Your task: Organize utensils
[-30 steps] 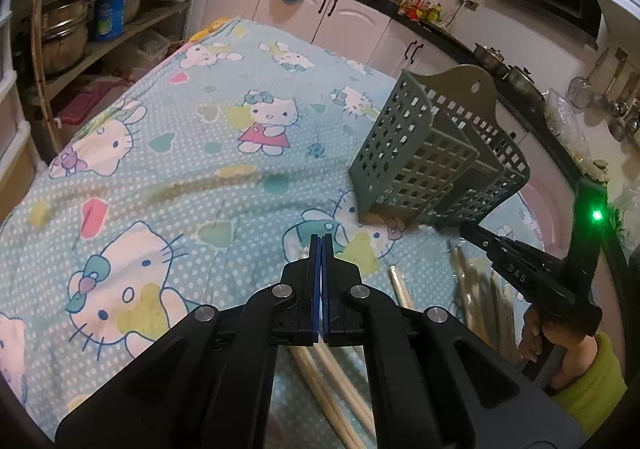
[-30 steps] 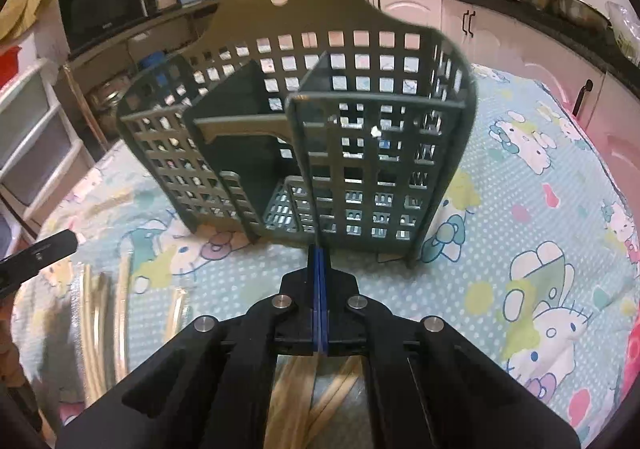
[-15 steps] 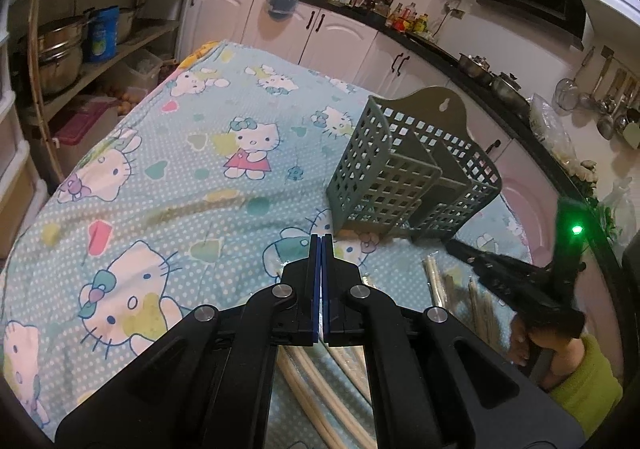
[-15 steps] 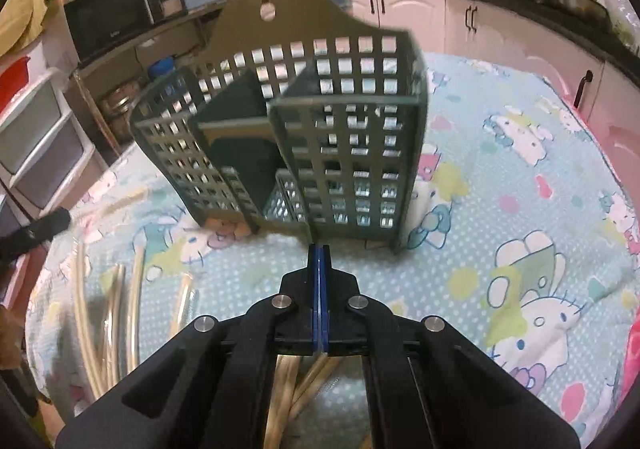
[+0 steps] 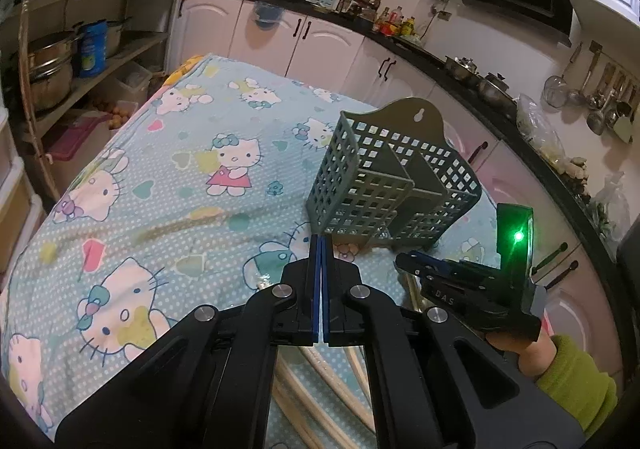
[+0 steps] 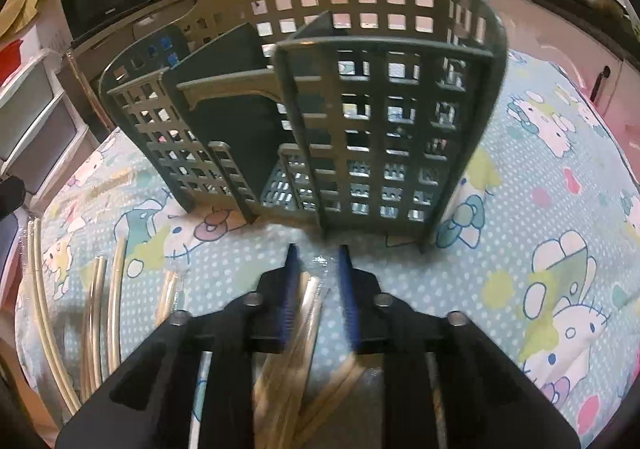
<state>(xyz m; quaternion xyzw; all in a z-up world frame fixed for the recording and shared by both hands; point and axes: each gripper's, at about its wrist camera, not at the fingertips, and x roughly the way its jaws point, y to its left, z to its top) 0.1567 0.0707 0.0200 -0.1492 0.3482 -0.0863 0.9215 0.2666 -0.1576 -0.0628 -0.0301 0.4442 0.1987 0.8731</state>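
Observation:
A grey-green lattice utensil holder (image 5: 390,189) stands upright on the Hello Kitty tablecloth (image 5: 180,185); it fills the right wrist view (image 6: 320,113), with empty compartments. Wrapped chopstick pairs (image 6: 304,333) lie on the cloth below my right gripper, more chopsticks (image 6: 96,293) to its left, and some show in the left wrist view (image 5: 320,381). My left gripper (image 5: 321,249) is shut and empty, short of the holder. My right gripper (image 6: 318,253) is open a little above the chopsticks, just before the holder; it also shows in the left wrist view (image 5: 408,261).
Kitchen cabinets (image 5: 320,45) and a cluttered counter run behind the table. Open shelves with pots (image 5: 52,65) stand at the left. The cloth-covered table drops off at the left edge (image 5: 36,233).
My right gripper has opened and moved closer to the holder, over the wrapped chopsticks. My left gripper has pulled back and risen, staying shut.

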